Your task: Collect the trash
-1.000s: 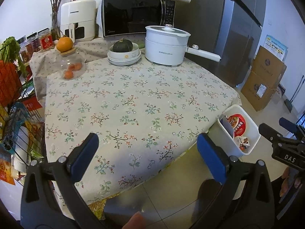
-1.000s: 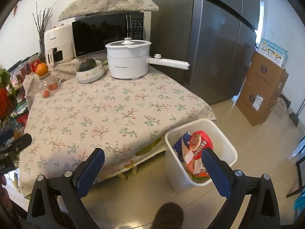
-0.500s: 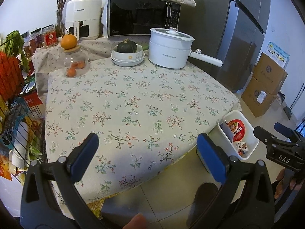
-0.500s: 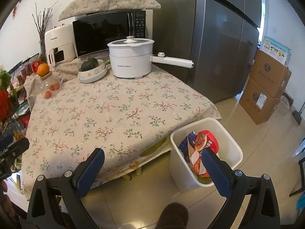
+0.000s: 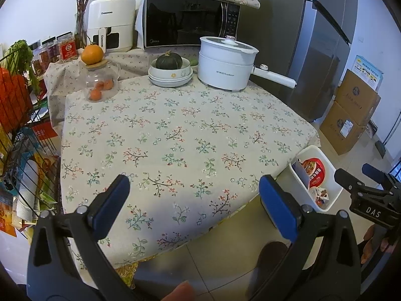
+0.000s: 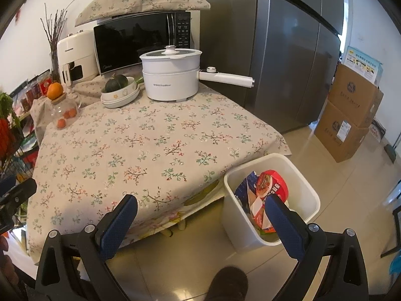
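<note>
A white trash bin [image 6: 304, 181] stands on the floor at the table's right corner, holding a red instant-noodle lid [image 6: 273, 186], a blue wrapper and other packaging. The same white trash bin [image 5: 332, 173] shows at the right of the left wrist view. My left gripper [image 5: 194, 193] is open over the near edge of the floral tablecloth [image 5: 175, 130], with nothing between its blue pads. My right gripper [image 6: 201, 215] is also open and empty, held above the table corner and the bin. No loose trash shows on the tablecloth.
At the table's back stand a white electric pot [image 6: 171, 75], a bowl with a green squash [image 6: 120, 91], a glass jar topped by an orange [image 6: 62, 107], a microwave [image 6: 142, 41] and an air fryer. A wire rack [image 5: 17, 135] is left, a fridge and cardboard boxes [image 6: 351, 110] right.
Both grippers have drifted slightly back and up from the table, staying open and empty. The bin and table items have not moved.
</note>
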{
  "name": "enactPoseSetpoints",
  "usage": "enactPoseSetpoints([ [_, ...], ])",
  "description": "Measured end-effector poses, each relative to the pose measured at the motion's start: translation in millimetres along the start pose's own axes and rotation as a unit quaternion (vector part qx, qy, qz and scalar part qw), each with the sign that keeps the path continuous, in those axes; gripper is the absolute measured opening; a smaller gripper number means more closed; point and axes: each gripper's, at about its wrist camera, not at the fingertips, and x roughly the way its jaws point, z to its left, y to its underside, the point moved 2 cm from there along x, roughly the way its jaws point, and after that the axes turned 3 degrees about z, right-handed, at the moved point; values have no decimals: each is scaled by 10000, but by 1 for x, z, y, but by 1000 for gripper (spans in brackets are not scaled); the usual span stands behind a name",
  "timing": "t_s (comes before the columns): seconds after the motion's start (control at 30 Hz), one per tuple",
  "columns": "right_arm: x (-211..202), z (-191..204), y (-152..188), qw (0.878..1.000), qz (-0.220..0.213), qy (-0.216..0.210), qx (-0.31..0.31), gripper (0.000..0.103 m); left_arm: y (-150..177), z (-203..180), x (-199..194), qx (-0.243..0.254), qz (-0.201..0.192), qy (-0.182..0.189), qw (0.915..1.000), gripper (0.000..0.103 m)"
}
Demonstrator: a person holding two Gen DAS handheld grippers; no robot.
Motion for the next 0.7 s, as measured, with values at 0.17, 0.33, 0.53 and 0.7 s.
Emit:
enactPoseSetpoints([
  [0.17,3,-2,1,10000,45,42,3,102,0,-2,0,35,5,30,10000,102],
  [0.33,0,-6,0,10000,-19,45,69,103,0,-3,-2,67,-15,26,10000,102],
  [0.53,-1,-7,-1,10000,-27,64,53,103,1,-4,-2,41,-24,20,10000,102],
  [0.7,-3,-9,-1,9999,-84,73,46,103,2,-5,-1,79,-14,13,10000,102],
])
